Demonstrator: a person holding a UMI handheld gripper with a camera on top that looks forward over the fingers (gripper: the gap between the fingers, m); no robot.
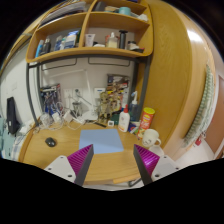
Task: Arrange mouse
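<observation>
A small dark mouse [50, 143] lies on the wooden desk [60, 155], to the left of and beyond my left finger. A light blue mouse pad [101, 140] lies flat on the desk just ahead of my fingers, with nothing on it. My gripper [114, 166] is open and empty, its magenta pads [82, 160] wide apart, held above the desk's near edge with only bare desk and the near edge of the pad between them.
A white bottle [124, 120], an orange-lidded can [147, 118] and a white cup-like thing [151, 137] stand beyond the pad at the right. Cluttered shelves [90, 45] hang above the desk. A dark screen [12, 115] stands at the far left.
</observation>
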